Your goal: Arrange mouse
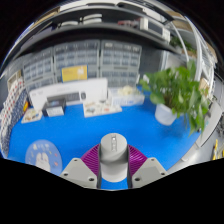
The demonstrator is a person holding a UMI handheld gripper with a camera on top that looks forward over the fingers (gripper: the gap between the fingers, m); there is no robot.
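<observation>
On the left, a round pale blue-white pad [44, 156] lies flat on the blue worktop [75, 135], just beside the gripper's left finger. Beyond it, near the far left edge of the worktop, stands a long white box [66, 97] with a few small things in front of it that are too small to tell.

In the middle, the gripper [113, 172] pinches a grey mouse [112, 150]: both purple pads [93, 160] press against its sides, and the mouse sits upright between the fingers, its front pointing away toward the far side of the worktop. Whether the mouse touches the worktop cannot be told.

Behind the worktop runs a wall of shelves [90, 60] filled with small boxes, with a yellow sign [74, 73] among them.

On the right, a green leafy plant [180, 88] in a white pot [166, 114] stands on the worktop, well apart from the mouse and beyond the right finger.
</observation>
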